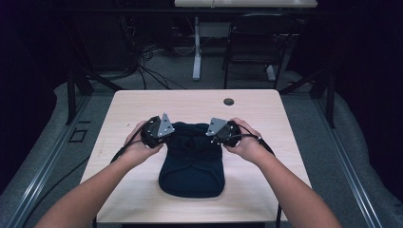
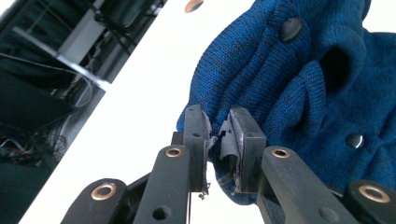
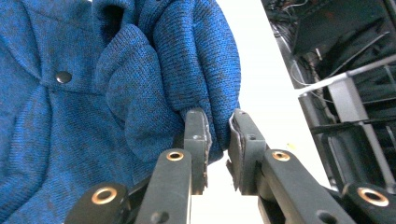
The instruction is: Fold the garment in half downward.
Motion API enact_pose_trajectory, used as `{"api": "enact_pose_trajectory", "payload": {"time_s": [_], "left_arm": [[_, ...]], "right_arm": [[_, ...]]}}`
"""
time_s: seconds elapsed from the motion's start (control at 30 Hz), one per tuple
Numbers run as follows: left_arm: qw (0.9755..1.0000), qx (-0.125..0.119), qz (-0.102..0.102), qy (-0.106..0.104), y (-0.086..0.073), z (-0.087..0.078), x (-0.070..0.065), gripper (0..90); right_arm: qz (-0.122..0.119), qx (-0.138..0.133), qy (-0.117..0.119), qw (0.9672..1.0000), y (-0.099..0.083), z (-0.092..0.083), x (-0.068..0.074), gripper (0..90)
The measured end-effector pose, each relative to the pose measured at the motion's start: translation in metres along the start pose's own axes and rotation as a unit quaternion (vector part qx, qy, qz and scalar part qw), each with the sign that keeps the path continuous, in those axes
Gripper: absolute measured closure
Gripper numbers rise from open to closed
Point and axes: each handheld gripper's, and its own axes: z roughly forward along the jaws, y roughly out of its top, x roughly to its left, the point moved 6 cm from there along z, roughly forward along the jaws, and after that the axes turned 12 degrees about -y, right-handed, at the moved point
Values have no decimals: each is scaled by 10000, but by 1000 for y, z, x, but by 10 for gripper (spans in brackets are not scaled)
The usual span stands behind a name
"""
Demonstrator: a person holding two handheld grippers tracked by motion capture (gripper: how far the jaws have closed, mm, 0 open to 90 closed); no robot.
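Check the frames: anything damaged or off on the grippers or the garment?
Yes. In the left gripper view the grey lining on the left gripper's pads is torn and peeling, with a loose shred hanging below. The right gripper's lining looks slightly frayed. The blue knit garment, pinched by both, looks undamaged.

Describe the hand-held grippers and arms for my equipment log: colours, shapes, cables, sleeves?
Both the left hand-held gripper and the right hand-held gripper are black, each topped with a grey three-cornered plate and trailing a black cable. Their jaws are black bars with brass-coloured rivets and worn grey pads. The forearms are bare, with no sleeves.
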Motion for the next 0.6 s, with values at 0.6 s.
{"api": "enact_pose_trajectory", "payload": {"time_s": [0.6], "left_arm": [[9996, -40, 8, -283, -7, -10, -25, 778]], "right_arm": [[-62, 87, 310, 9995, -3, -18, 23, 770]]}}
